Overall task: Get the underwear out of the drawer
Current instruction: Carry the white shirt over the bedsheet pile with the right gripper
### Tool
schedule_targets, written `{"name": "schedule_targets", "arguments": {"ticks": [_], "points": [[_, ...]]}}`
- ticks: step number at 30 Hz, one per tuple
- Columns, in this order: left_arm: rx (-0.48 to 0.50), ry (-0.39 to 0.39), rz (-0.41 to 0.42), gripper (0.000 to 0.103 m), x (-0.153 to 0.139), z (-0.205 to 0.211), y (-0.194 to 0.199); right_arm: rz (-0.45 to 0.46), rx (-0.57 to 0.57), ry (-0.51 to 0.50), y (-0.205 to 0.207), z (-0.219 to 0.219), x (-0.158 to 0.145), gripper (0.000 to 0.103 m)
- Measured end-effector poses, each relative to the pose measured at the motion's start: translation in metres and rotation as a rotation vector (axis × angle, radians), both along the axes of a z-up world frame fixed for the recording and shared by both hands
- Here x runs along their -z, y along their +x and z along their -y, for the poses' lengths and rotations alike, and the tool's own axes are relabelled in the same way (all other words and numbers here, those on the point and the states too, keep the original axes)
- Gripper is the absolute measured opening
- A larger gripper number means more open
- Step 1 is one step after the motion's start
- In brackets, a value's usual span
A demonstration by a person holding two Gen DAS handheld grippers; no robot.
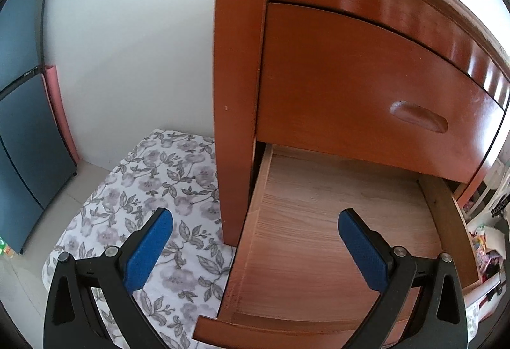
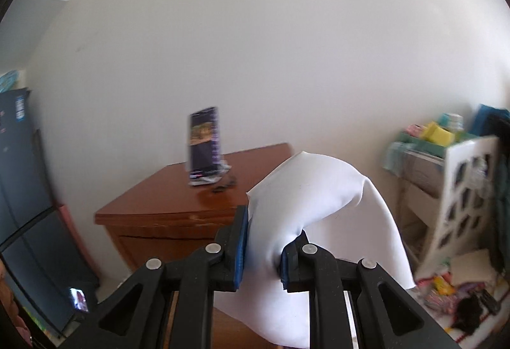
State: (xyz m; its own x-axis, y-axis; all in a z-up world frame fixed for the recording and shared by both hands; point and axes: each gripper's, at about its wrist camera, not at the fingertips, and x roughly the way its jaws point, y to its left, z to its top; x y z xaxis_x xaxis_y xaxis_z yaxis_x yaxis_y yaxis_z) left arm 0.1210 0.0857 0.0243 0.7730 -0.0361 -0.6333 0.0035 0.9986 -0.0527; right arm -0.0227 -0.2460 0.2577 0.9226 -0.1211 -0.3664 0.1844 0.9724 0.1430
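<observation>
In the left wrist view the lower drawer point(image 1: 334, 237) of a brown wooden nightstand point(image 1: 350, 68) is pulled out, and its light wood bottom shows bare. My left gripper point(image 1: 255, 218) hovers over the drawer's left front part, open, with nothing between its blue pads point(image 1: 149, 250). In the right wrist view my right gripper point(image 2: 266, 240) is shut on a piece of white underwear point(image 2: 306, 196). The cloth bulges up between the fingers and drapes down to the right. It hangs in the air in front of the nightstand's top point(image 2: 204, 189).
A floral grey-and-white cloth point(image 1: 153, 205) lies on the floor left of the nightstand. A dark blue fridge point(image 1: 22, 141) stands at the far left. A dark packet point(image 2: 204, 141) stands on the nightstand's top. A white shelf unit point(image 2: 459, 189) with clutter stands to the right.
</observation>
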Motion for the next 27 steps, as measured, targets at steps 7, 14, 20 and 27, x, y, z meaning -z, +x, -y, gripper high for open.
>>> {"name": "schedule_targets", "arguments": {"ticks": [7,14,20,27], "points": [[0.017,0.020,0.004,0.103,-0.002,0.009,-0.001,-0.094,0.100,0.043,-0.019,0.031,0.031,0.018],[0.036,0.025,-0.001,0.103,-0.002,0.014,-0.003,-0.271,0.159,0.155,-0.013,0.060,0.104,0.018],[0.036,0.036,0.005,0.103,-0.004,0.015,-0.005,-0.462,0.179,0.275,0.005,0.074,0.199,0.018],[0.032,0.040,-0.013,0.103,0.001,0.014,-0.002,-0.565,0.211,0.339,0.023,0.081,0.262,0.018]]}}
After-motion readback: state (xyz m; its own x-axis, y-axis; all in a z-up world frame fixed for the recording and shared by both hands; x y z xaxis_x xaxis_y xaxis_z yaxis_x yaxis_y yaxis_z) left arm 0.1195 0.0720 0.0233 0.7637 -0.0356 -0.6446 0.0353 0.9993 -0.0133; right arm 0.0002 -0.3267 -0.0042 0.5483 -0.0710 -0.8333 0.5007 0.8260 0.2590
